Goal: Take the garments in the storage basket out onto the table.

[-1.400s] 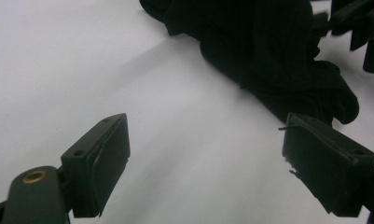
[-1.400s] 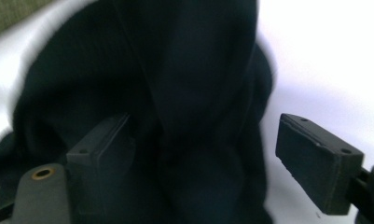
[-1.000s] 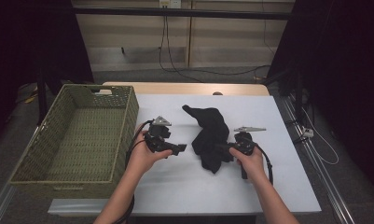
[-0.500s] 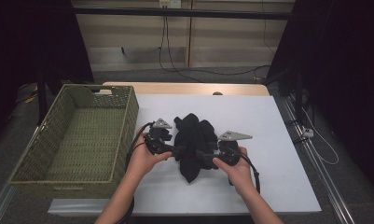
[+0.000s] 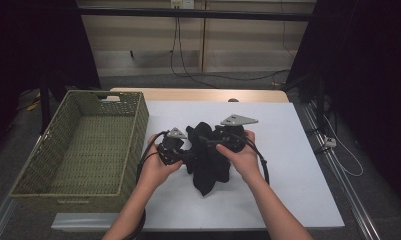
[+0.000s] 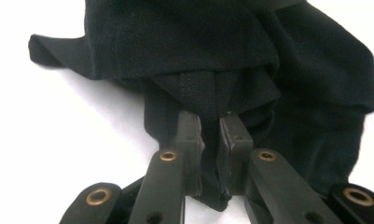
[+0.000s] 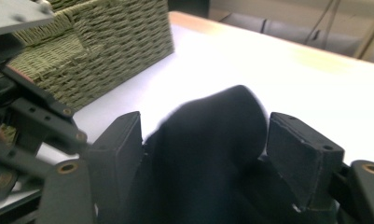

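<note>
Fingers of the left gripper (image 6: 211, 140), just closed, pinch a fold of the black garment (image 5: 208, 157) bunched mid-table (image 5: 298, 165) beside the wicker basket (image 5: 88, 145), while the right gripper (image 7: 203, 154), jaws just spread around cloth, should withdraw without snagging.

**Cloth between two tongs, basket to the left**

A cloth (image 5: 206, 160) is lying bunched near the middle of the worktop (image 5: 293, 165), slightly toward its front edge. The left tongs (image 5: 180, 156) are sitting just left of the cloth, touching it; the right tongs (image 5: 215, 141) are sitting at its right, over its upper part. A woven basket (image 5: 78, 145) is standing at the worktop's left edge, beside the left tongs. Cables (image 5: 188, 50) are hanging behind the worktop.
</note>
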Demonstrator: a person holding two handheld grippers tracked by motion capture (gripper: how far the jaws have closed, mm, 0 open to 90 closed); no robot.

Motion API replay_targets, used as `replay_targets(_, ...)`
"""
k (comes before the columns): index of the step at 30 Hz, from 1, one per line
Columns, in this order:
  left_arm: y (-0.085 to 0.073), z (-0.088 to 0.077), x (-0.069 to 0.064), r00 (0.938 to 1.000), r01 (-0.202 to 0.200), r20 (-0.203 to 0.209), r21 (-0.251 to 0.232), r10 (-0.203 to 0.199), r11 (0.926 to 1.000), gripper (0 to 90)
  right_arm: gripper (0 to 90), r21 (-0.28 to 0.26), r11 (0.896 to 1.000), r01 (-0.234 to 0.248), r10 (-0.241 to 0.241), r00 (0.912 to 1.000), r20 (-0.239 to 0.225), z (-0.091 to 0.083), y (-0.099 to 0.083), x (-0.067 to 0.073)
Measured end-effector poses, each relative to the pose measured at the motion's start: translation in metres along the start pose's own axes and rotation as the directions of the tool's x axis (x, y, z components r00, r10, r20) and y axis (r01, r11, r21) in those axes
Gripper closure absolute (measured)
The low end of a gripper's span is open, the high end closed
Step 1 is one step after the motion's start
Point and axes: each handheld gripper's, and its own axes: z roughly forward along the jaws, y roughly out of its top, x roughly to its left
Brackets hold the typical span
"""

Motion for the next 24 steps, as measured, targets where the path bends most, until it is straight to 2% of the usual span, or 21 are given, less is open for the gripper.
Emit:
replay_targets(1,0.001,-0.001,0.000,0.9999,-0.016,0.007,0.009,0.016,0.9998,80.8,35.1,0.018,1.000,-0.005,0.005,0.9997,-0.022,0.007,0.000,0.000)
replay_targets(2,0.002,-0.002,-0.001,0.9999,-0.010,0.004,0.007,0.010,0.9999,80.7,47.1,0.043,0.999,-0.015,0.017,0.9995,-0.027,0.013,-0.001,-0.002)
replay_targets(3,0.002,-0.003,0.000,0.9997,-0.026,-0.003,0.012,0.026,0.9996,80.5,61.9,0.068,0.998,-0.010,0.011,0.9996,-0.024,0.018,-0.003,-0.002)
replay_targets(4,0.002,-0.004,0.000,0.9999,-0.010,-0.006,0.002,0.010,0.9999,80.5,73.0,0.077,0.997,-0.003,0.005,0.9996,-0.028,0.020,-0.004,-0.005)
replay_targets(5,0.002,-0.006,0.002,0.9997,-0.019,-0.017,-0.003,0.019,0.9998,80.5,77.2,0.071,0.997,-0.027,0.029,0.9992,-0.027,0.020,-0.005,-0.008)
replay_targets(6,0.002,-0.008,0.002,0.9997,0.002,-0.026,-0.015,-0.002,0.9999,80.4,79.2,0.058,0.997,-0.042,0.043,0.9988,-0.024,0.018,-0.007,-0.012)
replay_targets(8,0.002,-0.013,0.008,0.9986,0.009,-0.051,-0.042,-0.011,0.9991,74.2,80.0,0.014,0.997,-0.075,0.074,0.9970,0.021,0.008,-0.009,-0.019)
replay_targets(10,0.002,-0.018,0.013,0.9981,0.040,-0.044,-0.048,-0.042,0.9980,74.3,79.8,-0.028,0.994,-0.103,0.104,0.9939,0.037,-0.004,-0.012,-0.029)
replay_targets(12,0.001,-0.020,0.016,0.9982,0.038,-0.043,-0.056,-0.040,0.9977,72.9,79.2,-0.057,0.989,-0.135,0.138,0.9891,0.051,-0.016,-0.018,-0.039)
replay_targets(13,0.001,-0.019,0.014,0.9970,0.057,-0.048,-0.061,-0.060,0.9965,69.4,79.0,-0.072,0.987,-0.146,0.151,0.9858,0.073,-0.022,-0.021,-0.043)
replay_targets(15,0.002,-0.017,0.014,0.9962,0.061,-0.058,-0.067,-0.065,0.9959,54.3,78.7,-0.091,0.981,-0.173,0.182,0.9774,0.107,-0.031,-0.029,-0.053)
replay_targets(17,0.002,-0.014,0.012,0.9956,0.069,-0.059,-0.061,-0.073,0.9957,42.7,77.6,-0.088,0.977,-0.193,0.205,0.9651,0.163,-0.037,-0.039,-0.064)
replay_targets(19,0.002,-0.009,0.008,0.9955,0.062,-0.068,-0.065,-0.066,0.9960,35.1,76.3,-0.082,0.971,-0.224,0.236,0.9532,0.190,-0.042,-0.050,-0.074)
replay_targets(21,0.003,-0.006,0.007,0.9965,0.063,-0.053,-0.047,-0.065,0.9969,28.9,75.8,-0.049,0.976,-0.214,0.219,0.9469,0.235,-0.045,-0.061,-0.081)
replay_targets(23,0.003,-0.002,0.005,0.9974,0.054,-0.046,-0.039,-0.055,0.9978,28.3,75.5,-0.013,0.974,-0.227,0.223,0.9420,0.251,-0.048,-0.070,-0.085)
replay_targets(24,0.002,0.000,0.004,0.9972,0.054,-0.049,-0.042,-0.056,0.9977,27.5,75.5,-0.006,0.974,-0.225,0.220,0.9424,0.252,-0.049,-0.075,-0.087)
